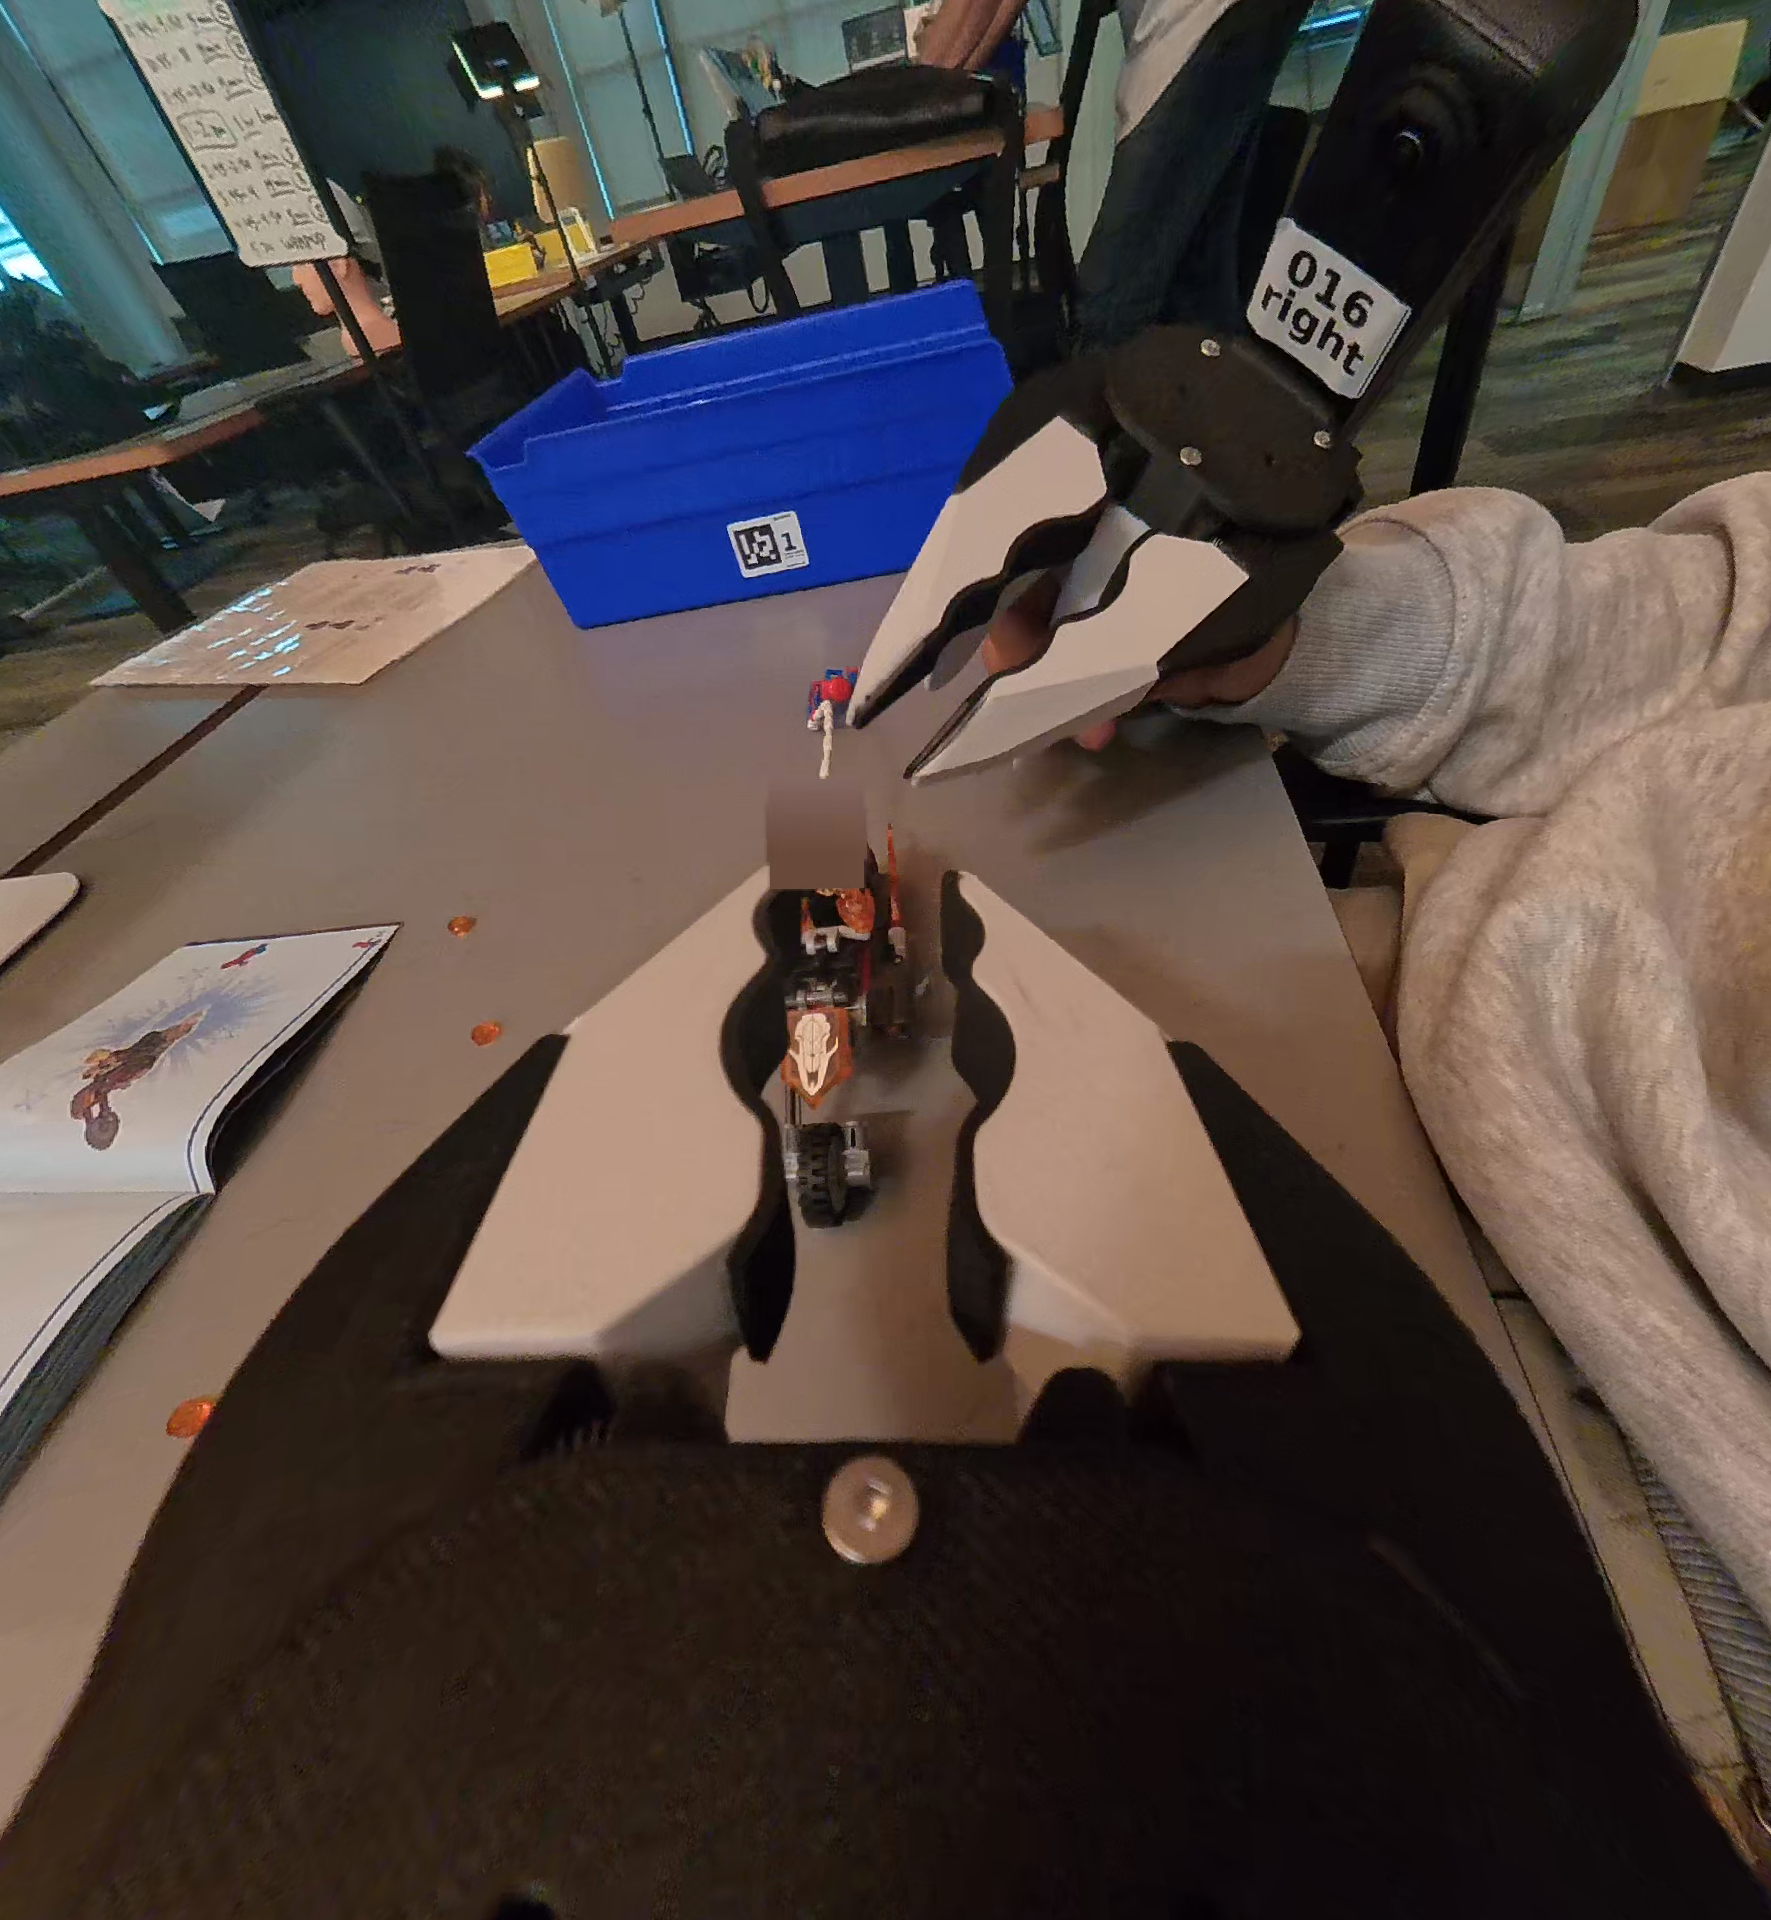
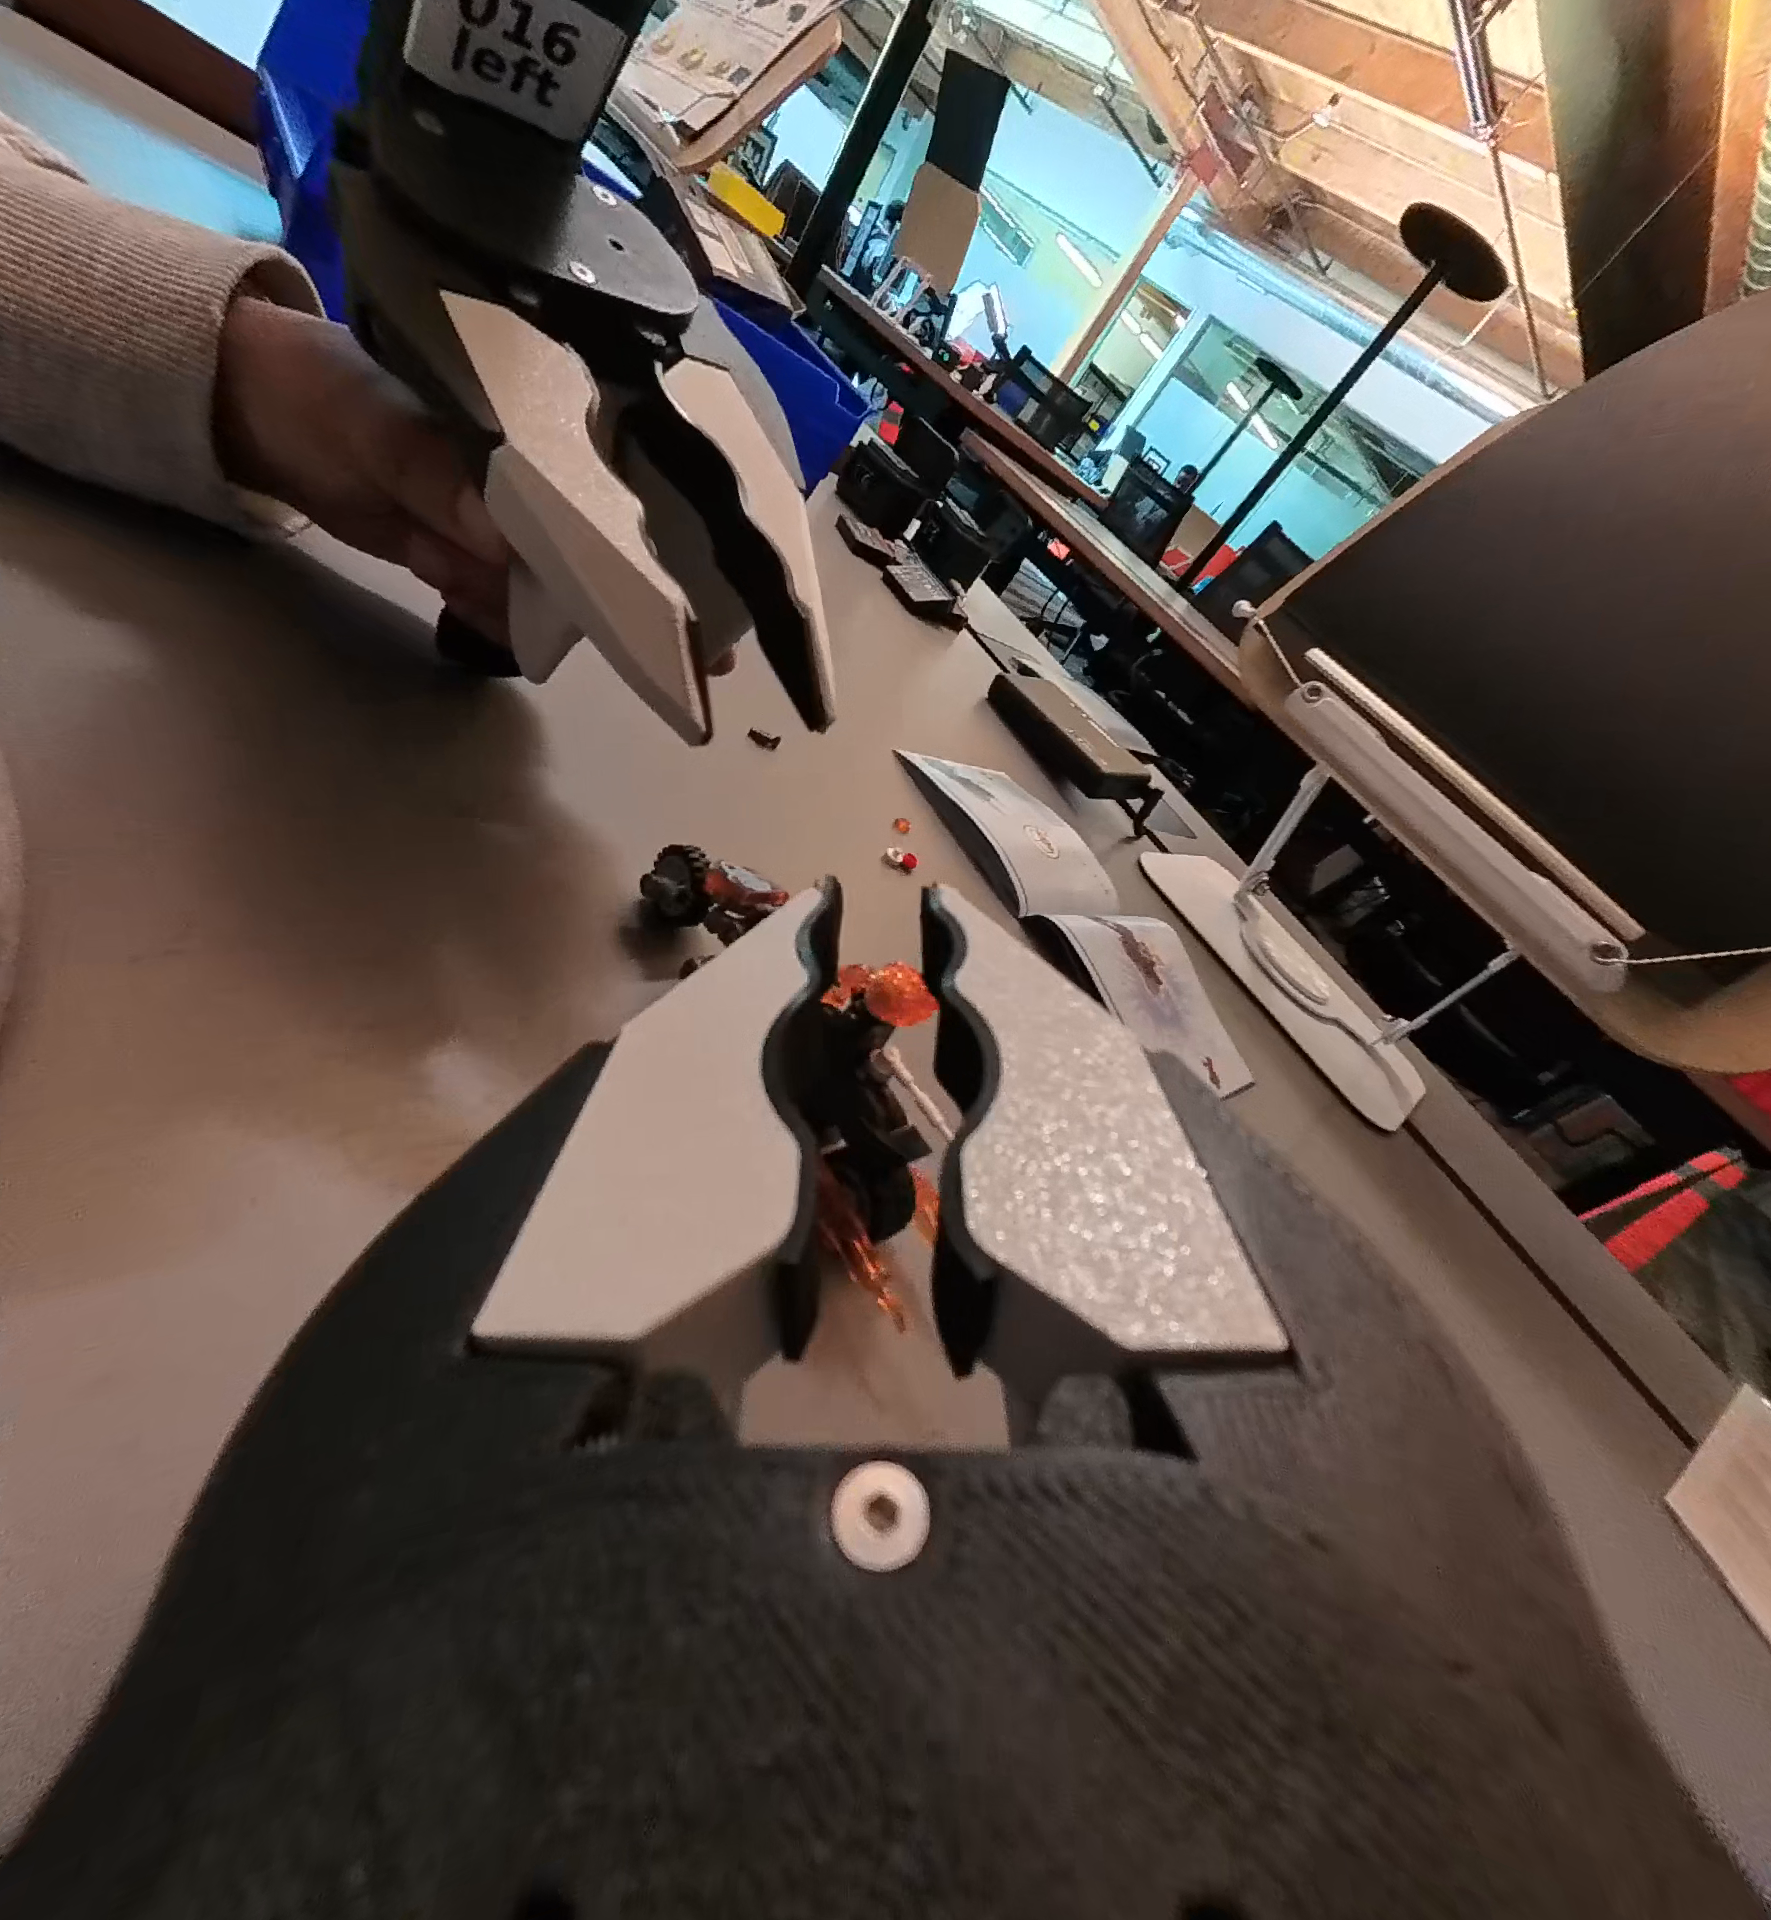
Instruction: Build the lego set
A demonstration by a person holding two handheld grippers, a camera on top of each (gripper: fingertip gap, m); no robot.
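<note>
The left claw (image 1: 855,883) stands with its jaws apart, hovering over the table (image 1: 548,790); a lego motorcycle (image 1: 829,1049) lies on the table in the gap between them, front wheel toward 6 o'clock, touching neither finger. The right claw (image 1: 881,748), at 1 o'clock in the left wrist view, is also parted and empty, tips angled down just above the table. A small red and blue figure (image 1: 831,691) lies just beside its tips. In the right wrist view, the motorcycle's flame parts (image 2: 876,992) show between the right claw's open fingers. An open booklet (image 1: 164,1049) lies at 9 o'clock, with orange studs (image 1: 486,1033) near it. A blue bin (image 1: 746,457) sits at 12 o'clock.
</note>
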